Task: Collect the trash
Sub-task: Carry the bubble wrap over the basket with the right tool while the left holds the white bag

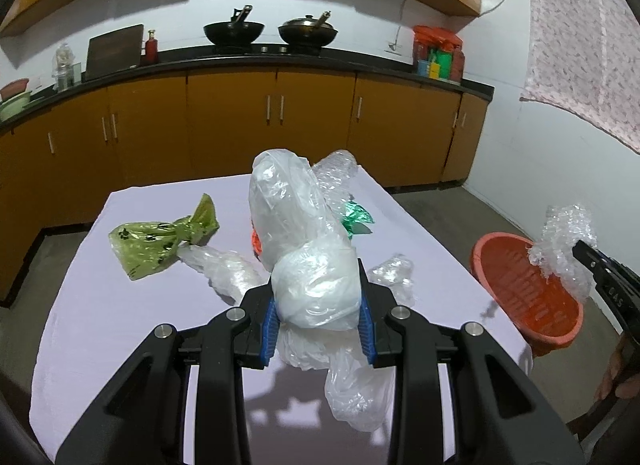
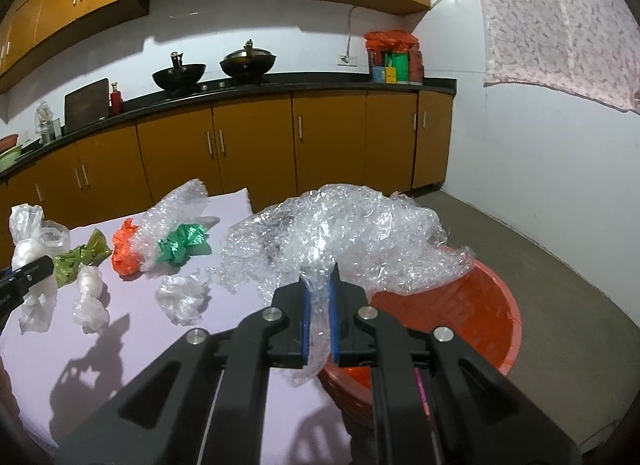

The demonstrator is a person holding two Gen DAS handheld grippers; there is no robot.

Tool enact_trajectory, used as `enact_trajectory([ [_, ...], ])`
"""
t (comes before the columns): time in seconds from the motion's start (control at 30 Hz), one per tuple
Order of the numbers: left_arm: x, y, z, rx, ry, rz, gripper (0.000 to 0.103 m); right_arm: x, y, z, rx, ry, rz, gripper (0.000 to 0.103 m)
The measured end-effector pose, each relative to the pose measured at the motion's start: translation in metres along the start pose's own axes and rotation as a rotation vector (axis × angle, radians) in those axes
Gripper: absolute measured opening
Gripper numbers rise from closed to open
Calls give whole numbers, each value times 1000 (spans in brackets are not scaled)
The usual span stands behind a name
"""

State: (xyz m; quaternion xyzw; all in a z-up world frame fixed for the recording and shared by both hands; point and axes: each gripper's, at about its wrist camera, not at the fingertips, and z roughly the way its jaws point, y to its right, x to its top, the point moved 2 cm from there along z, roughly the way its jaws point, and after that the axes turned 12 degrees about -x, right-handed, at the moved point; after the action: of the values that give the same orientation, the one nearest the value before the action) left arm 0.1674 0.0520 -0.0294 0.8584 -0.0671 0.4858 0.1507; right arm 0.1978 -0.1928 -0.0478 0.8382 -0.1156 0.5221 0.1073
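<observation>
My left gripper (image 1: 318, 285) is shut on a clear white plastic bag (image 1: 298, 233) and holds it above the table (image 1: 100, 325). My right gripper (image 2: 320, 277) is shut on a crumpled sheet of bubble wrap (image 2: 360, 233) and holds it over the rim of the orange basket (image 2: 500, 329), which stands off the table's right edge. In the left wrist view the right gripper (image 1: 580, 253) shows with the bubble wrap (image 1: 566, 249) above the basket (image 1: 520, 293). On the table lie a green bag (image 1: 156, 241), a green foil wrapper (image 2: 182, 243), an orange wrapper (image 2: 124, 251) and clear plastic wads (image 2: 182, 299).
A second bubble wrap piece (image 2: 172, 209) lies at the back of the table. Behind it runs a kitchen counter (image 1: 280, 61) with two woks and brown cabinets. Grey floor (image 2: 540, 241) lies to the right of the table around the basket.
</observation>
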Motion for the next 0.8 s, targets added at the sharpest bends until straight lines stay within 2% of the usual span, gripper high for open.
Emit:
enact_trajectory([
  [0.33, -2, 17, 10, -42, -29, 13, 33, -2, 10, 1, -25, -2, 3, 9],
  [0.57, 8, 58, 36, -153, -48, 38, 33, 4, 29, 0, -83, 26, -12, 9],
  [0.8, 14, 115, 75, -269, -98, 94, 33, 3, 61, 13, -135, 7, 13, 9],
])
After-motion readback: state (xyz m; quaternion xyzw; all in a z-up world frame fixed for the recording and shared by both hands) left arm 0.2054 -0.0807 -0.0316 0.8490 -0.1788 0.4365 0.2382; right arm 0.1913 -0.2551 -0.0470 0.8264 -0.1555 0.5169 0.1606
